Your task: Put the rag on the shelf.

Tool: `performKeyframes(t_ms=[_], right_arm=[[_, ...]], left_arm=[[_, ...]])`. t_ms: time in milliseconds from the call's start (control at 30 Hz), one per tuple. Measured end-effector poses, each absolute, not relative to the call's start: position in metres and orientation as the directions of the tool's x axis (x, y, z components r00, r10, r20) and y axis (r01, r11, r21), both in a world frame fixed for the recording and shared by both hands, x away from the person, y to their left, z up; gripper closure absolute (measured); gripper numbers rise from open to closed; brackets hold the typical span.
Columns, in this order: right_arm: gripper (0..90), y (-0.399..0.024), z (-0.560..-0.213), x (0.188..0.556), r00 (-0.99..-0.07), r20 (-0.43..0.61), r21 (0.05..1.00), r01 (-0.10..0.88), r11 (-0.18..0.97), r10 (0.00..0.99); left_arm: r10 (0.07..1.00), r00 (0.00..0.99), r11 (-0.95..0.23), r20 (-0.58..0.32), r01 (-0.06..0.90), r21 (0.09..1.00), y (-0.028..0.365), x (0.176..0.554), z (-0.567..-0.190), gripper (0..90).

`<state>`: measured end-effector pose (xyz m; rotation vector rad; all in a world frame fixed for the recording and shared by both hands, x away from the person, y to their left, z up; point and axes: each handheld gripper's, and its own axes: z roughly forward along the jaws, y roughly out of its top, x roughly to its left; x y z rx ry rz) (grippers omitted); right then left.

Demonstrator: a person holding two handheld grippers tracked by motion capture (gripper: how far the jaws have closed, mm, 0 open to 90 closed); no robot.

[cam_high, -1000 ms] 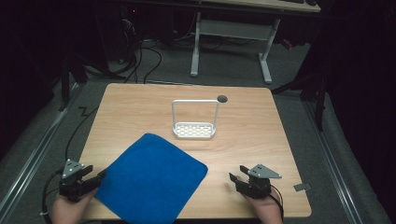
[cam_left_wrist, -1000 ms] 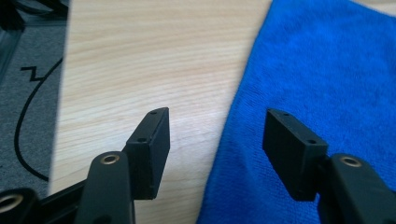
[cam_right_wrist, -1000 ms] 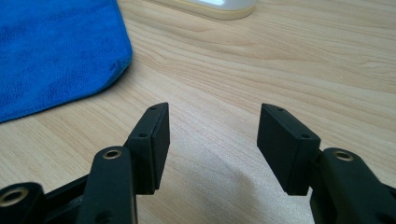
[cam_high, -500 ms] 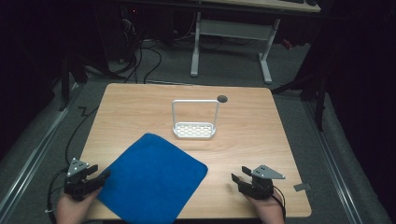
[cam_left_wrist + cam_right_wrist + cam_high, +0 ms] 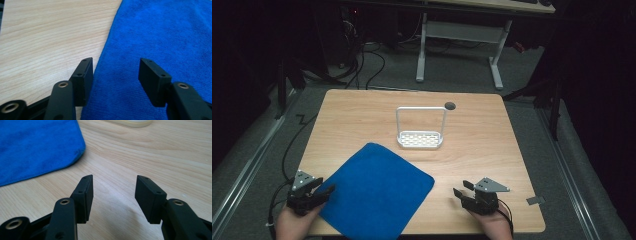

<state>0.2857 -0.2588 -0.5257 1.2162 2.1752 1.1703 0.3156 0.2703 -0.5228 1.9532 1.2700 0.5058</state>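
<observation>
A blue cloth [image 5: 374, 192] lies flat on the near left part of the table [image 5: 492, 150], turned so that one corner points to the near edge and another to the right. The left gripper [image 5: 328, 190] sits at the cloth's left edge. In the left gripper view its jaws have just been closing a little but stand wide, one over bare wood and the other over the blue pile, with the cloth's edge [image 5: 105, 60] running between them; the pads do not press on it. The right gripper [image 5: 460, 189] rests over bare table at the near right, apart from the cloth's right corner [image 5: 81, 147], its jaws likewise narrowed somewhat, well apart and empty. A white wire rack [image 5: 420, 134] stands farther off at mid table.

The step in hand looks like the approach to a first grasp of the cloth, probably for folding or lifting. The next move likely calls for the left jaws to dip to the table and pinch the edge, and for the right gripper to travel left to the nearest corner.
</observation>
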Motion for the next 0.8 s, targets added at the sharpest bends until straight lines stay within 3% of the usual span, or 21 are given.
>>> performKeyframes(t_ms=[200,333,367,500,667,800], right_arm=[[54.4,-0.241,-0.526,0.286,-0.589,0.052,0.813,0.494,0.309,0.806],[62.5,-0.228,-0.524,0.285,-0.616,0.059,0.811,0.488,0.322,0.785],[71.4,-0.218,-0.521,0.283,-0.642,0.05,0.813,0.471,0.343,0.765],[88.4,-0.201,-0.519,0.28,-0.693,0.068,0.797,0.47,0.379,0.717],[90.0,-0.174,-0.519,0.284,-0.744,0.052,0.779,0.448,0.439,0.666],[90.0,-0.153,-0.522,0.288,-0.776,0.031,0.761,0.427,0.489,0.63]], left_arm=[[0.886,0.451,-0.214,-0.111,0.609,0.763,0.271,0.317,-0.523,52.6],[0.881,0.457,-0.206,-0.122,0.603,0.77,0.271,0.317,-0.522,57.5],[0.872,0.47,-0.207,-0.136,0.606,0.768,0.271,0.317,-0.522,61.2],[0.857,0.493,-0.228,-0.152,0.626,0.746,0.27,0.319,-0.525,75.4],[0.851,0.507,-0.262,-0.134,0.632,0.729,0.265,0.321,-0.525,84.6],[0.846,0.521,-0.292,-0.113,0.63,0.719,0.263,0.32,-0.526,86.3]])
